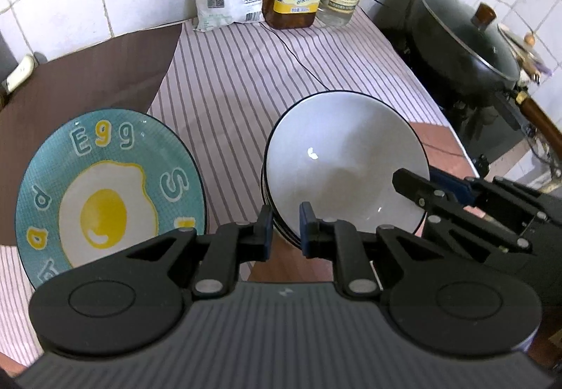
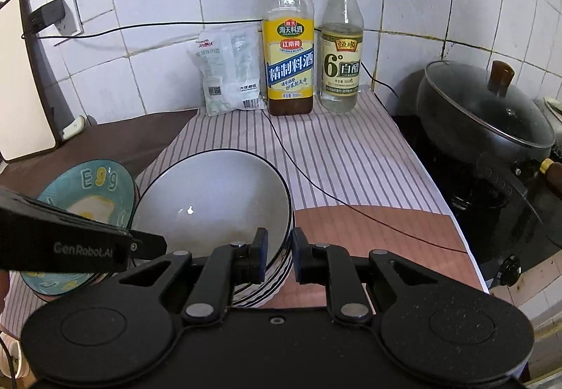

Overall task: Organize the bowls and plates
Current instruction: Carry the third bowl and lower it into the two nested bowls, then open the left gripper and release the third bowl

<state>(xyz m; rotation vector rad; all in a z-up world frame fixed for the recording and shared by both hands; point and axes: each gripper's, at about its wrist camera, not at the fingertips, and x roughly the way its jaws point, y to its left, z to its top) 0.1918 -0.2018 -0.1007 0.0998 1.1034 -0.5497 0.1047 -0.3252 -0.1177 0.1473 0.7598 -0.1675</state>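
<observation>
Both grippers, left (image 1: pixel 285 227) & right (image 2: pixel 279 257), straddle bowl stack (image 1: pixel 346 166) rim, jaws part-open, grip unclear; glazed, slippery, heavy, breakable.

Two grippers are showing: the left gripper (image 1: pixel 285 231) and the right gripper (image 2: pixel 280 257). One stack of white bowls (image 2: pixel 214 202) is sitting near the middle of the table; several rims are showing at its side, too close together to count. One teal egg plate (image 1: pixel 105 192) is lying to its left. Two bottles are standing at the far edge, a yellow-labelled bottle (image 2: pixel 289 65) and a clear bottle (image 2: pixel 342 62), with one white packet (image 2: pixel 230 72) left of them. One lidded pan (image 2: pixel 491 111) is sitting at the right.
</observation>
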